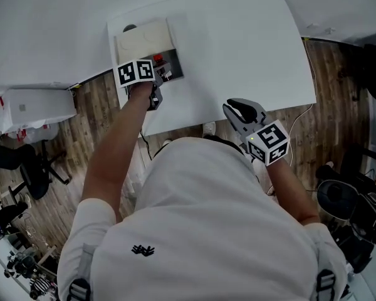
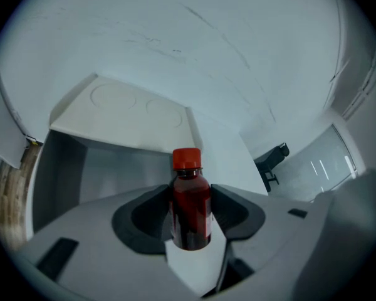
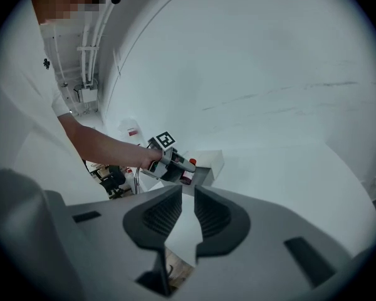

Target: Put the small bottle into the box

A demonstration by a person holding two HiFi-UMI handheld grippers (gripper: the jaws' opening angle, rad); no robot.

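Now the left arm point(image 1: 116, 148) stretches straight forward, left gripper point(image 2: 191, 227) clamped on the upright small bottle point(image 2: 191, 207) at the open box point(image 2: 121, 109), while the right gripper point(image 3: 183, 200) sits near the body, jaws slightly parted, empty.

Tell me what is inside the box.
Inside the box, the grey walls that show look bare. The small bottle, gripped in the left tool, stands in front of the opening and covers the rest.

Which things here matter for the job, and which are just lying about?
Job: small bottle, held in the left gripper; open box.
Lying about: right gripper, open and empty; office chair; white container.
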